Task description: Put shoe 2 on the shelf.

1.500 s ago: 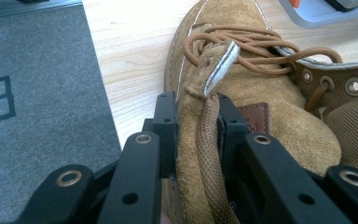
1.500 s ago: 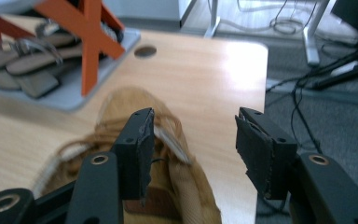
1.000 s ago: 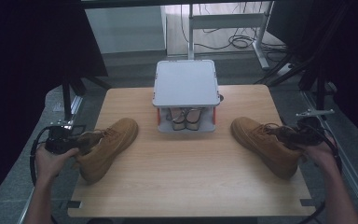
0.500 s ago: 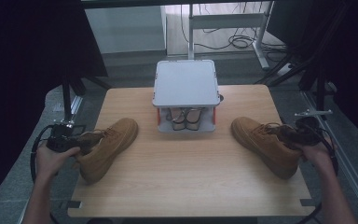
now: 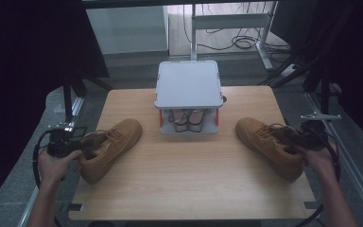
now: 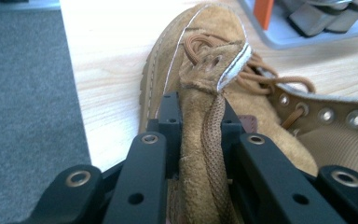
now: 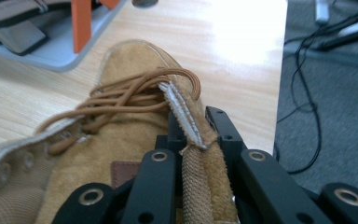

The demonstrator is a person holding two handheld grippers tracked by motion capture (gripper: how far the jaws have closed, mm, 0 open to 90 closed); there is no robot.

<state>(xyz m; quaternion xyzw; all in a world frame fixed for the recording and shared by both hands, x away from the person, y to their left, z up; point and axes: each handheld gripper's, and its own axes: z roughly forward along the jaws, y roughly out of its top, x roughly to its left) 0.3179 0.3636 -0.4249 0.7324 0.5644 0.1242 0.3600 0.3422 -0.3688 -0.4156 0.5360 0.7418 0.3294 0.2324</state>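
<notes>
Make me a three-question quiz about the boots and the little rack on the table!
1. Where is the rack?
A. at the far middle of the table, between the boots
B. on the floor
C. on top of a boot

2. How many tan boots are there?
A. one
B. two
C. four

3. What is the left gripper doing?
A. hanging open
B. pinching the left boot's tongue and lace
C. holding a sandal

Answers: 1 A, it stands between both boots; 2 B, the left boot and the right boot; 3 B, the jaws squeeze the tongue.

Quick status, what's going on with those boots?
Left gripper closing on left boot tongue. Right gripper closing on right boot tongue. Nothing in the way.
</notes>
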